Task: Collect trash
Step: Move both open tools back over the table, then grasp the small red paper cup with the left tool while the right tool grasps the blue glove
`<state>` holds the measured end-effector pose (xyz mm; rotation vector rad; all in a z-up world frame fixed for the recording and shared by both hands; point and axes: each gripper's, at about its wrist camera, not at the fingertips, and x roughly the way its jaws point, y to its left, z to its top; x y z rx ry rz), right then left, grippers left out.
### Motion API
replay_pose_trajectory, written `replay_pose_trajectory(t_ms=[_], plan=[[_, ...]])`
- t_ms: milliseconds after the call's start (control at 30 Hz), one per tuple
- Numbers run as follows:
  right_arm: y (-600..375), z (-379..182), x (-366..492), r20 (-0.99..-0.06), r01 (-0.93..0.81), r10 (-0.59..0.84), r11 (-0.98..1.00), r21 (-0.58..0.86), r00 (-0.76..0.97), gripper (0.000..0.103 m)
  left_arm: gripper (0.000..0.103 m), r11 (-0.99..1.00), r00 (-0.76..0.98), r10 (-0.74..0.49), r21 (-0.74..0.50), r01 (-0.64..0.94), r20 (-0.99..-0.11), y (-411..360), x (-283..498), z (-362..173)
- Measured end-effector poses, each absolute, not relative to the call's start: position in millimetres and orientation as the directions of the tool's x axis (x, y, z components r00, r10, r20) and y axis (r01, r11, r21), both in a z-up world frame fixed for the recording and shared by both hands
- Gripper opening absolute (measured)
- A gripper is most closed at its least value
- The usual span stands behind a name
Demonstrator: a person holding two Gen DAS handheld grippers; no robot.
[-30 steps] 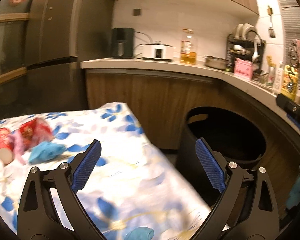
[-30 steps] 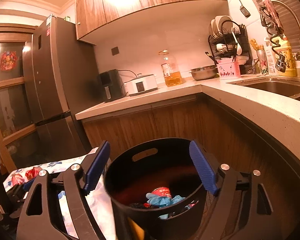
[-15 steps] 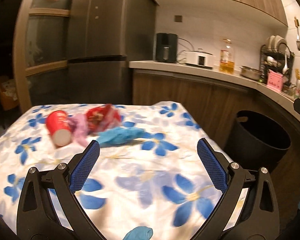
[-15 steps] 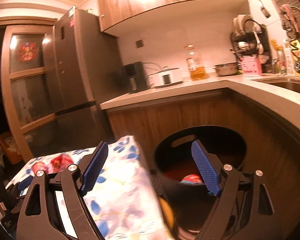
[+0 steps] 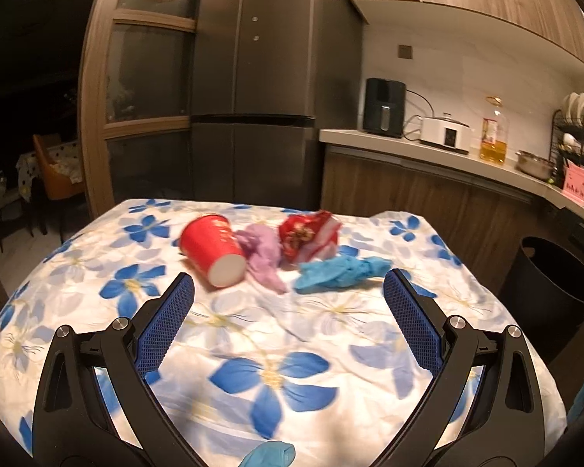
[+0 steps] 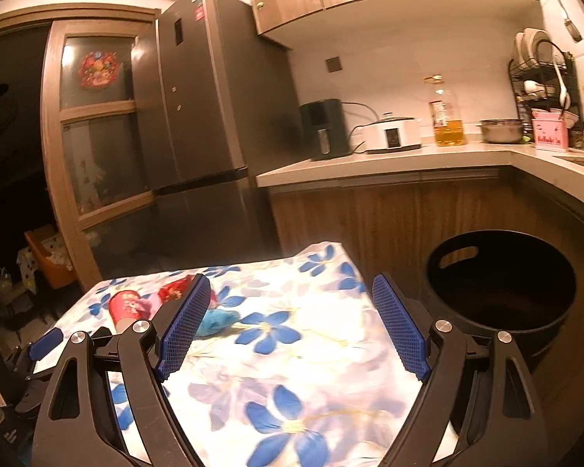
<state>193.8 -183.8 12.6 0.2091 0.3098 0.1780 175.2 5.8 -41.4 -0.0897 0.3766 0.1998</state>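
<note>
While both tools hang above the flowered cloth, the scene reads as follows.

Left hand-held gripper (image 5: 288, 292): jaws spread wide, nothing between the pads; low in the left wrist frame, over the cloth, with the trash just beyond its tips.
Right hand-held gripper (image 6: 288, 303): jaws spread wide, pinching nothing; low centre of the right wrist frame, over the right part of the cloth.
Worktop (image 5: 253, 334): covered by a white cloth with blue flowers, filling the lower half of the left wrist frame.
Cup (image 5: 212, 249): red, lying on its side, white base toward the camera, centre-left of the frame; seen small at left in the right wrist view (image 6: 126, 305).
Purple wad (image 5: 262, 251): crumpled, touching the cup's right side.
Red wrapper (image 5: 307, 231): crumpled, just right of the purple wad and behind the blue glove.
Blue glove (image 5: 340, 270): crumpled, lying in front of the wrapper, nearest the left tool's right finger.
Bin (image 6: 502, 278): black, round, with a handle slot, on the floor right of the worktop against the wooden cabinets; its inside is too dark to read. It also shows at the right edge of the left wrist frame (image 5: 549, 284).
Gloved fingertip (image 5: 270, 453): blue, at the bottom edge of the left wrist frame.
</note>
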Motion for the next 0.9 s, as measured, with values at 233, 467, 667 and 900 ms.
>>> replay_pose_trajectory(t_ms=[233, 467, 667, 900], plan=[[-143, 6, 218, -0.310, -0.178, 0.232, 0.965, 0.194, 0.922, 0.083, 0.096, 0.965, 0.908, 0.198, -0.087, -0.246, -0.369, 45, 187, -43], [-106, -8, 248, -0.327, -0.190, 0.243, 0.964, 0.185, 0.913, 0.083, 0.096, 0.946, 0.896, 0.227, -0.133, -0.296, -0.382, 82, 219, -50], [-81, -24, 279, -0.340, -0.171, 0.221, 0.970, 0.172, 0.914, 0.083, 0.096, 0.928, 0.870, 0.252, -0.149, -0.341, -0.423, 101, 258, -63], [-66, -52, 306, -0.376, -0.153, 0.205, 0.974, 0.165, 0.904, 0.083, 0.096, 0.910, 0.841, 0.255, -0.177, -0.376, -0.478, 113, 280, -81]])
